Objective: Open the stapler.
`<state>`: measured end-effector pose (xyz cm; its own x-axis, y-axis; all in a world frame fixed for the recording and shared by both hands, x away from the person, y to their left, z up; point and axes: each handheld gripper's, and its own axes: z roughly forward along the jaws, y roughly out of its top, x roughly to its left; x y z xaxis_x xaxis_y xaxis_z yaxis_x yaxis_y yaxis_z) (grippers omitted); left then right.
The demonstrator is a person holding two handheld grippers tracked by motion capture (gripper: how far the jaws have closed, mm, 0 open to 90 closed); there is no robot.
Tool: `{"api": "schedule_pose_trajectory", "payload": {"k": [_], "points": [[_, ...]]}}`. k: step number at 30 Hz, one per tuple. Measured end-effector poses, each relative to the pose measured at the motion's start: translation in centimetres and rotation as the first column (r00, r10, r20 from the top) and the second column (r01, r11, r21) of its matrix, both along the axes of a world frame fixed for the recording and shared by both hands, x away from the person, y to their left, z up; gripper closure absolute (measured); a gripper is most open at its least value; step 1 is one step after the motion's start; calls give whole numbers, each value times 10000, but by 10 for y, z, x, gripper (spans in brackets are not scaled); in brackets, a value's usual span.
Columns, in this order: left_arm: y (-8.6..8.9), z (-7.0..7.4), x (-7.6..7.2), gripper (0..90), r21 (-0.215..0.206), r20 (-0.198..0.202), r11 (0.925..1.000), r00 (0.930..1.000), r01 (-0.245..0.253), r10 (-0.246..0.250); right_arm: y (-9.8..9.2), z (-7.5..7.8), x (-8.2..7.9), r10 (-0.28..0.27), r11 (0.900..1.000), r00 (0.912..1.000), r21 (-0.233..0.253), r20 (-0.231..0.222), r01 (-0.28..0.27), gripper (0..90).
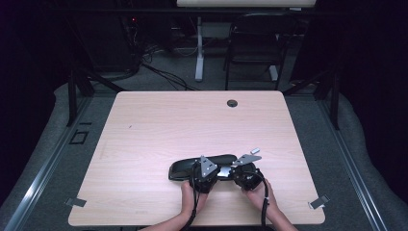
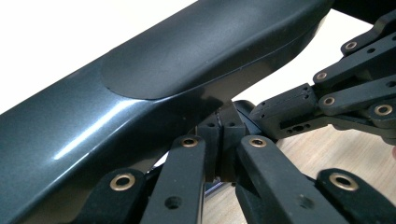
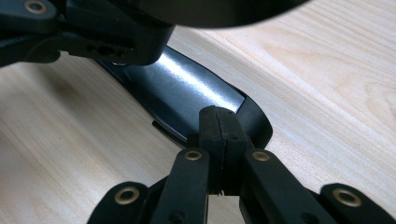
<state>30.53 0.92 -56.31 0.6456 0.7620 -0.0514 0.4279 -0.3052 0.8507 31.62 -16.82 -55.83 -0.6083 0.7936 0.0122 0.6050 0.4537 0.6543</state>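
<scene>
Lay long axis crosswise on the table (image 1: 144, 125): dark glossy case (image 1: 185, 168). Pinched together against its near edge, left gripper (image 1: 206, 179) mid-length, right gripper (image 1: 246, 176) at its right end; grip uncertain.

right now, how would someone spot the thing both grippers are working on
Start from the light wooden table and look at its near edge, just ahead of the person's hands. There lies a long, glossy black hard-shell case with rounded ends, the one large dark item on the wood.
</scene>
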Motion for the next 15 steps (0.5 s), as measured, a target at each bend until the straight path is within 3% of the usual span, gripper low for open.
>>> {"api": "schedule_pose_trajectory", "payload": {"k": [15], "points": [[8, 15, -2, 900, -372, 441, 9992, 9989, -165, 181, 1, 1, 0, -10, 9998, 10000, -180, 41, 10, 900]]}}
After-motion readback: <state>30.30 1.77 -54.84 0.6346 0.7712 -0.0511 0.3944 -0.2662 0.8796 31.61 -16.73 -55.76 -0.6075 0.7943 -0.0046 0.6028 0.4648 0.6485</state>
